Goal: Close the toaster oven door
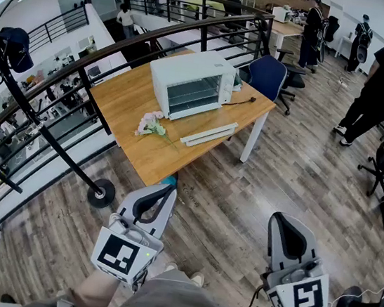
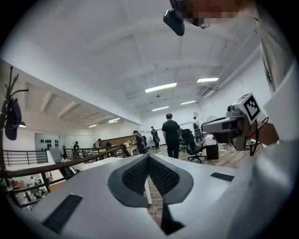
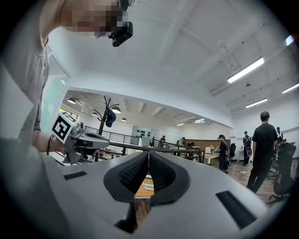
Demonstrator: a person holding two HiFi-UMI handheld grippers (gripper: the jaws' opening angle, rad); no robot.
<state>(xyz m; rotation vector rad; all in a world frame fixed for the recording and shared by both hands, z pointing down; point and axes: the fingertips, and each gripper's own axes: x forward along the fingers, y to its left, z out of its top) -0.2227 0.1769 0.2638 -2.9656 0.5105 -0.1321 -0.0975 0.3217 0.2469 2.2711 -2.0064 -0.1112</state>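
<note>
**Toaster oven well out of reach, both grippers clenched and empty**

The white boxy toaster oven (image 1: 191,82) stands on the light wooden table (image 1: 131,105), towards the table's far end, with its dark windowed front turned to the camera. In the head view it lies at about twelve o'clock from the left gripper (image 1: 163,193) and eleven o'clock from the right gripper (image 1: 284,226), well apart from both. A stretch of plank floor and the table's near corner lie between. From this far off it cannot be told whether the door hangs open or how far.

Each gripper's own view shows its dark ribbed pads pressed together with nothing between them. Both point level into the room.

The door is probably a light, stiff panel of glass and metal swinging on a bottom hinge, so it should need a push rather than a grasp. The best place to press is likely the handle or upper edge, farthest from the hinge. The glass wants a gentle finish, not a slam. The oven looks light enough to skid on the smooth tabletop if shoved hard.

A bunch of pink and white flowers (image 1: 152,124) lies at seven o'clock from the oven, and a long white flat strip (image 1: 209,134) at five o'clock.
</note>
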